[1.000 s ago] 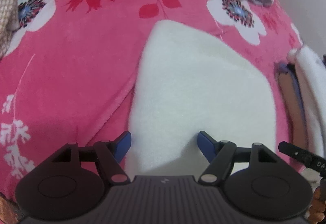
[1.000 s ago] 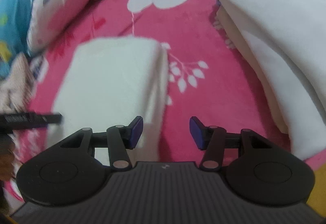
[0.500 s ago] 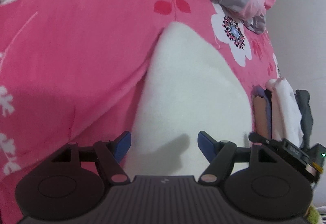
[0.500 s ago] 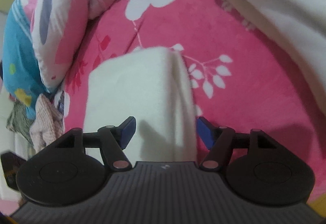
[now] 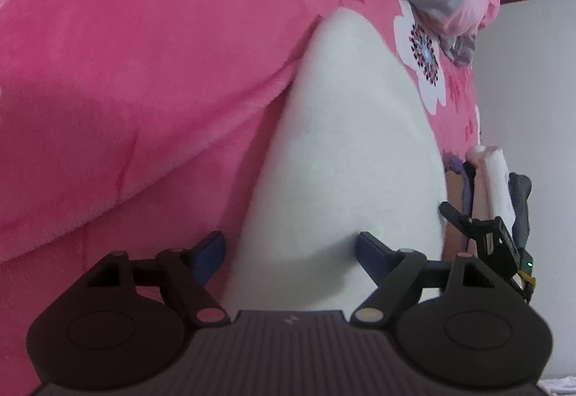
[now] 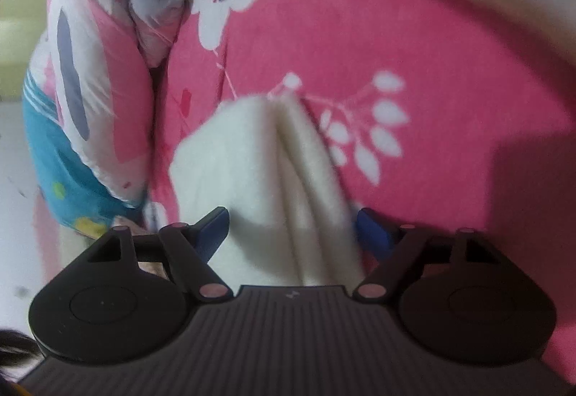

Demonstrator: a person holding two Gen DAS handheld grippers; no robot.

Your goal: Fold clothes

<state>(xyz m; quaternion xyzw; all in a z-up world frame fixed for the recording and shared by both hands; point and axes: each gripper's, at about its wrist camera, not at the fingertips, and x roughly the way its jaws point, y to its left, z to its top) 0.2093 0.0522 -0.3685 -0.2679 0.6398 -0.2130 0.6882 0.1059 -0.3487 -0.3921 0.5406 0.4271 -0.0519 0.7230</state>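
One folded white cloth [image 5: 345, 151], one pink blanket [image 5: 144, 72]

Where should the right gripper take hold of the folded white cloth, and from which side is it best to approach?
Probably the near corner of the folded white cloth, coming from above and in front. Its stacked layers show along the right edge, already between the open right gripper. Closing there should catch all layers.

White folded garment [image 5: 345, 151] on pink blanket [image 5: 144, 72]

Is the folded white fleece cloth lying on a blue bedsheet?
No, the folded white fleece cloth lies on a pink plush blanket with white flowers.
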